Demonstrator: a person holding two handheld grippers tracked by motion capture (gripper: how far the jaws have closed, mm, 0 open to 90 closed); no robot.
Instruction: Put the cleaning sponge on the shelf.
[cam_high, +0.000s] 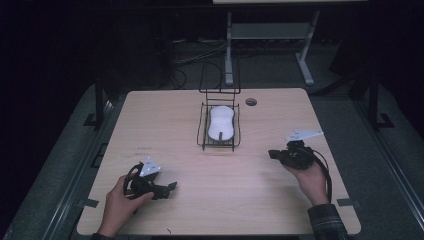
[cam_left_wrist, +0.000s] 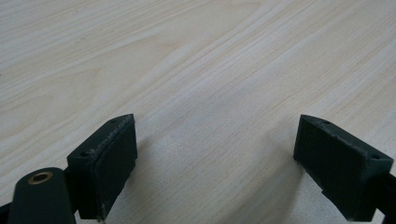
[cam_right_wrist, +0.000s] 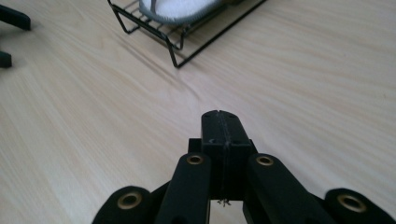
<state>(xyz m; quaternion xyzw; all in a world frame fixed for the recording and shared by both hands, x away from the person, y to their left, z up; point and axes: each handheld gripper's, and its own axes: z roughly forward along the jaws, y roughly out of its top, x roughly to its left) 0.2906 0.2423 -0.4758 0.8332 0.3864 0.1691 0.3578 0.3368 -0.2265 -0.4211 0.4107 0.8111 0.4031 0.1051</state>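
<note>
White shoe (cam_high: 222, 123), apparently a slipper, lies in the wire rack (cam_high: 202, 131) at counter (cam_high: 165, 120) centre; left gripper (cam_high: 170, 188) at 7 o'clock, jaws spread and empty; right gripper (cam_high: 272, 154) at 4 o'clock, jaws pressed together.

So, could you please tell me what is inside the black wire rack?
A white shoe lies sole-up inside the wire rack. Whatever is beneath the shoe is covered.

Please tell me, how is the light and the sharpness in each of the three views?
High view: the table is lit, the room behind is nearly black. Left gripper view: the open left gripper casts soft shadows on the wood; the near jaws look slightly soft. Right gripper view: the shut right gripper is sharp, the wire basket beyond slightly blurred.
</note>
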